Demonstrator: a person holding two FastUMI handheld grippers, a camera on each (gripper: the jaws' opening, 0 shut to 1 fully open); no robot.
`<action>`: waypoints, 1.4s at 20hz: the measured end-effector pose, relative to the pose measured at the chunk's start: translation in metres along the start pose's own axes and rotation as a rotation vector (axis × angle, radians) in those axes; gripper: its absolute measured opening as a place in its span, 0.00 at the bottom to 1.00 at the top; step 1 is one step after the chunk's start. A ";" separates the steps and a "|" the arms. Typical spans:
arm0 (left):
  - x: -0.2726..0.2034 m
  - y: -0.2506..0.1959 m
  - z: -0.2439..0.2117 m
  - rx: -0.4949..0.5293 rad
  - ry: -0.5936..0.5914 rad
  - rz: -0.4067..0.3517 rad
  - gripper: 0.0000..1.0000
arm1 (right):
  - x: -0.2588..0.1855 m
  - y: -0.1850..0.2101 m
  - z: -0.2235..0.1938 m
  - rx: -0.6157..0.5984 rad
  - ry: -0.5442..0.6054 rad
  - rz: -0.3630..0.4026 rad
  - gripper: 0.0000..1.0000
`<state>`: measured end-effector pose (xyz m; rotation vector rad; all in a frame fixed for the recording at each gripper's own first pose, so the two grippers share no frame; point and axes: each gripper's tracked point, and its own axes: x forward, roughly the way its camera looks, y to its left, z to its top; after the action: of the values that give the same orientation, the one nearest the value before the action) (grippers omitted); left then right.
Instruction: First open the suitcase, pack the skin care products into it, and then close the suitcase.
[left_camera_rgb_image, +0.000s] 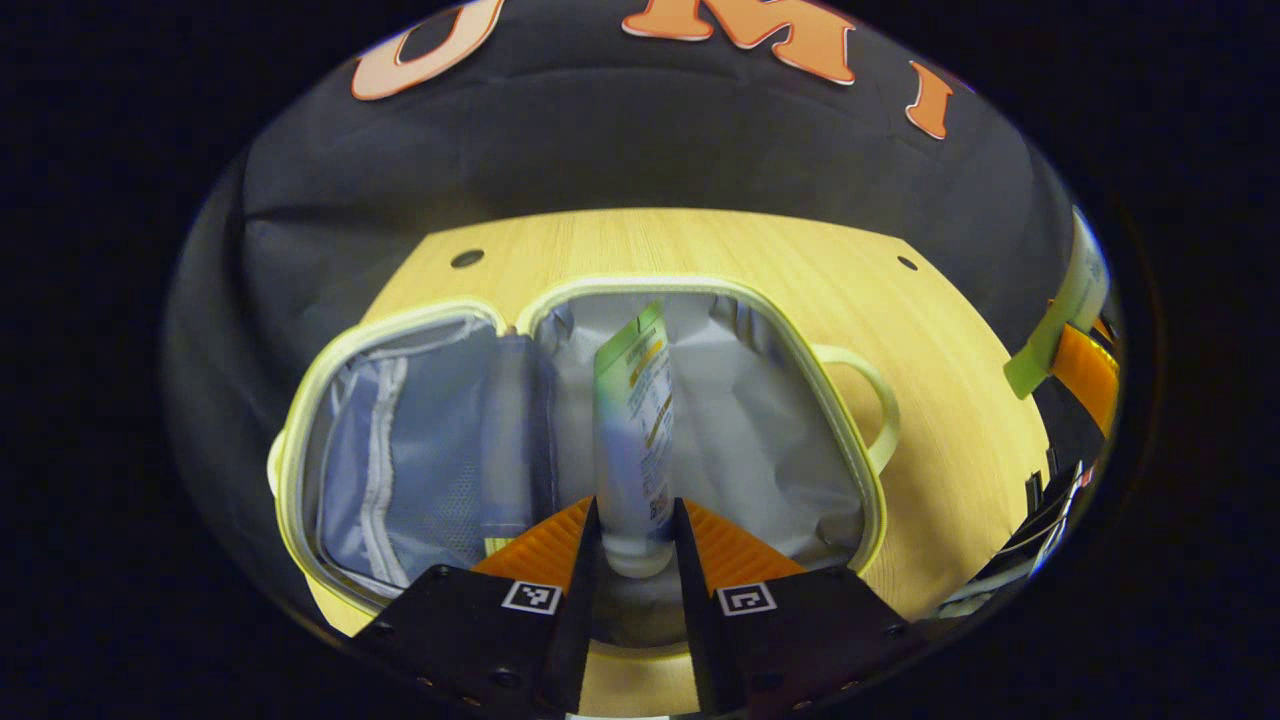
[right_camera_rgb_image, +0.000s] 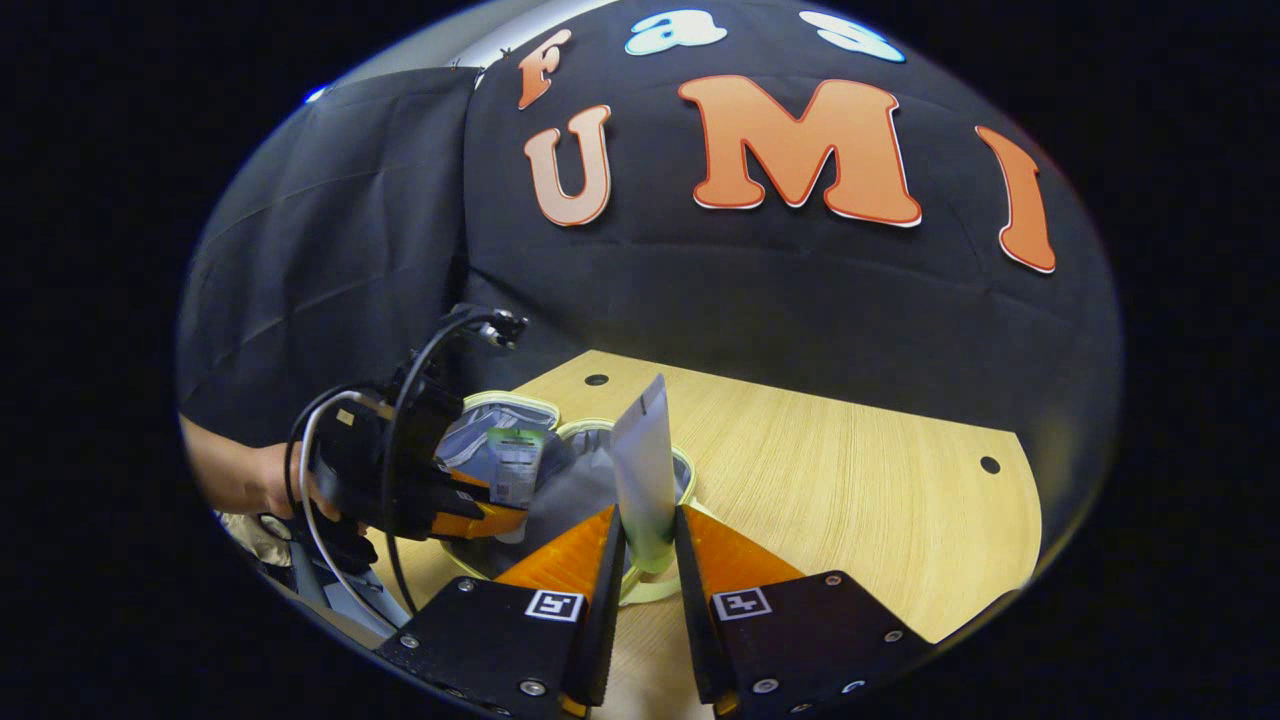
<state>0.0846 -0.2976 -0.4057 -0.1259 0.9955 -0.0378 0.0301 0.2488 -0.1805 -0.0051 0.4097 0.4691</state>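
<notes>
We see the light wooden table (right_camera_rgb_image: 850, 480) bare and open to the right of the opened pale-green zip suitcase (left_camera_rgb_image: 330, 400), while over its grey lining our left hand-held gripper (right_camera_rgb_image: 505, 520) with its green-capped tube (left_camera_rgb_image: 632, 400) and the right one's white tube (right_camera_rgb_image: 642, 470) crowd together.

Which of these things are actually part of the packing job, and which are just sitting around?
Part of the job:
open suitcase
tube held in left gripper
second tube held in right gripper

Just there:
wooden table
</notes>
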 end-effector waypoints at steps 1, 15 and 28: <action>0.010 0.001 -0.006 -0.011 0.048 -0.011 0.42 | 0.003 0.003 -0.002 0.000 0.009 -0.010 0.33; 0.000 0.009 0.001 -0.077 0.091 -0.063 0.67 | 0.046 0.026 -0.028 0.053 0.111 -0.004 0.33; -0.189 0.199 0.063 -0.224 -0.281 0.204 0.91 | 0.114 0.068 -0.102 0.130 0.365 -0.021 0.33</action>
<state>0.0295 -0.0781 -0.2388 -0.2279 0.7247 0.2724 0.0538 0.3494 -0.3121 0.0315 0.7975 0.4204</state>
